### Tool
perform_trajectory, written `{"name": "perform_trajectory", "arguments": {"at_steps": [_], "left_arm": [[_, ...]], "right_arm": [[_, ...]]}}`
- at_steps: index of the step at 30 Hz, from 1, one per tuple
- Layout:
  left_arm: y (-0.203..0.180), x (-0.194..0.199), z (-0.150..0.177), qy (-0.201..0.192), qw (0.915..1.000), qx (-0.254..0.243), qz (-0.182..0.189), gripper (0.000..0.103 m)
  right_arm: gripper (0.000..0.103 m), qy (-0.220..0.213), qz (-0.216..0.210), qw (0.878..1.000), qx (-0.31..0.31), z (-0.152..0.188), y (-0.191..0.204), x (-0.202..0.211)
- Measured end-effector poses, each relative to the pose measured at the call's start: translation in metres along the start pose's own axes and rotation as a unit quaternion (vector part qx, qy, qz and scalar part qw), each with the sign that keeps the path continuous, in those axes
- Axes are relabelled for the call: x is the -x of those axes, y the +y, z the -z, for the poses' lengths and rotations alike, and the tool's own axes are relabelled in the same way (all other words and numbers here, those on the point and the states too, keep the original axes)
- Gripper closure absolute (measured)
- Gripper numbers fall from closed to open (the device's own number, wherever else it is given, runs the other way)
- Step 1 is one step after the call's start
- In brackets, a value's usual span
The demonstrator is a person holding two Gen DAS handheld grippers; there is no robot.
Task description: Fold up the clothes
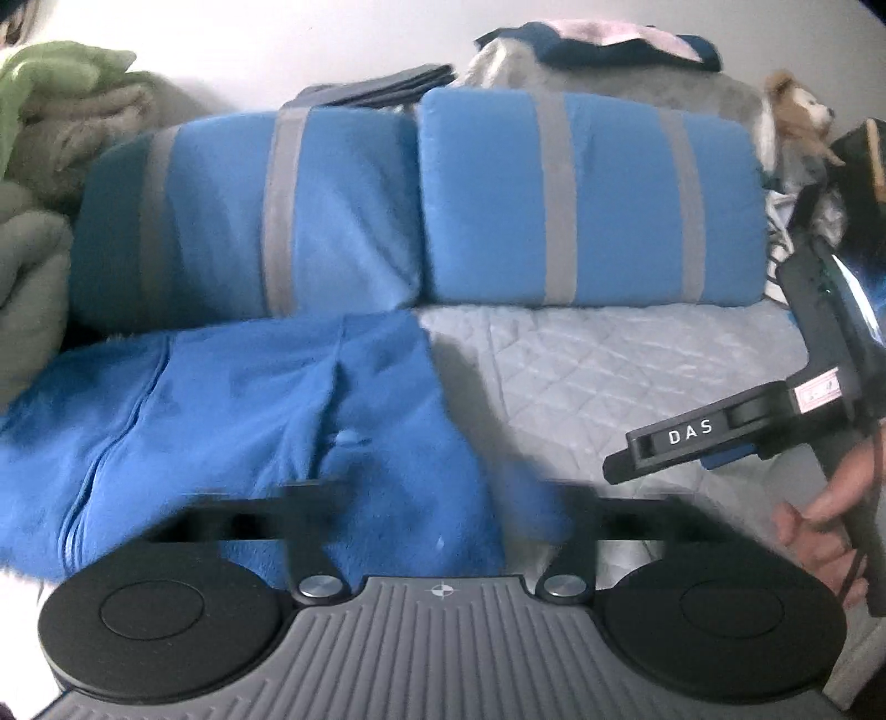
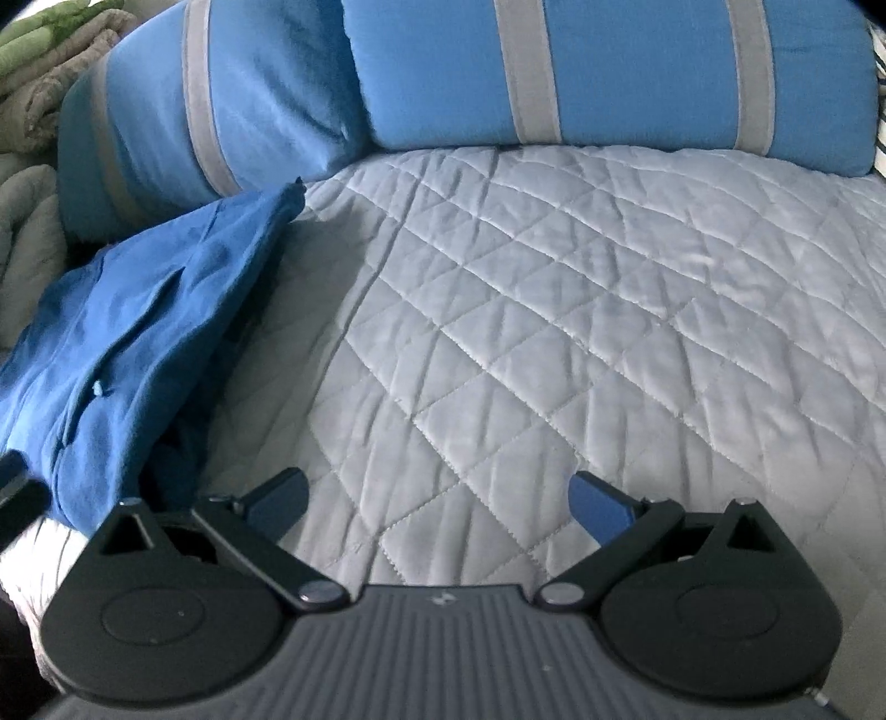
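A blue garment [image 1: 249, 421] lies folded in a rough rectangle on the left of the quilted grey bed cover [image 1: 609, 365]. My left gripper [image 1: 459, 504] hovers open over the garment's near right part; its fingers are blurred and hold nothing. In the right wrist view the same garment [image 2: 138, 343] lies to the left. My right gripper [image 2: 440, 498] stands open over the bare quilt [image 2: 554, 310], its blue pads [image 2: 601, 507] wide apart and empty. From the left wrist view the right gripper [image 1: 686, 437] appears side-on at the right, held by a hand [image 1: 819, 526].
Two blue pillows with grey stripes [image 1: 587, 194] [image 1: 249, 221] lean across the back of the bed. Green and grey blankets [image 1: 50, 138] are heaped at the left. A stuffed toy [image 1: 797, 122] and a pile of clothes [image 1: 598, 50] sit behind the pillows.
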State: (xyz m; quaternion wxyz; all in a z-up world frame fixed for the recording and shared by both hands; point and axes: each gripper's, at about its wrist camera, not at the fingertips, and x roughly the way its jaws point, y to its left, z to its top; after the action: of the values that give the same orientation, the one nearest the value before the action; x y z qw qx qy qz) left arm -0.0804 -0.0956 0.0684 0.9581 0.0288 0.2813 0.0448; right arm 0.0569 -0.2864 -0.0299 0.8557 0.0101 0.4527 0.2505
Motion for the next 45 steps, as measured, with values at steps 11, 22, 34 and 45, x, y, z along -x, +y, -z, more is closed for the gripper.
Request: {"name": "perform_trajectory", "arguments": {"at_steps": [11, 22, 34, 45], "left_arm": [[0.011, -0.025, 0.018, 0.099, 0.9944, 0.037, -0.003, 0.000], [0.021, -0.070, 0.039, 0.163, 0.9845, 0.058, -0.029, 0.000], [0.020, -0.073, 0.040, 0.156, 0.9863, 0.045, -0.027, 0.000], [0.025, -0.071, 0.045, 0.150, 0.9877, 0.043, -0.005, 0.000]], "right_arm": [[0.000, 0.002, 0.016, 1.000, 0.011, 0.001, 0.002, -0.003], [0.000, 0.011, 0.099, 0.995, 0.026, -0.002, 0.000, -0.012], [0.000, 0.011, 0.129, 0.991, 0.039, 0.009, 0.008, -0.021], [0.000, -0.022, 0.137, 0.989, 0.044, 0.015, 0.013, -0.024]]}}
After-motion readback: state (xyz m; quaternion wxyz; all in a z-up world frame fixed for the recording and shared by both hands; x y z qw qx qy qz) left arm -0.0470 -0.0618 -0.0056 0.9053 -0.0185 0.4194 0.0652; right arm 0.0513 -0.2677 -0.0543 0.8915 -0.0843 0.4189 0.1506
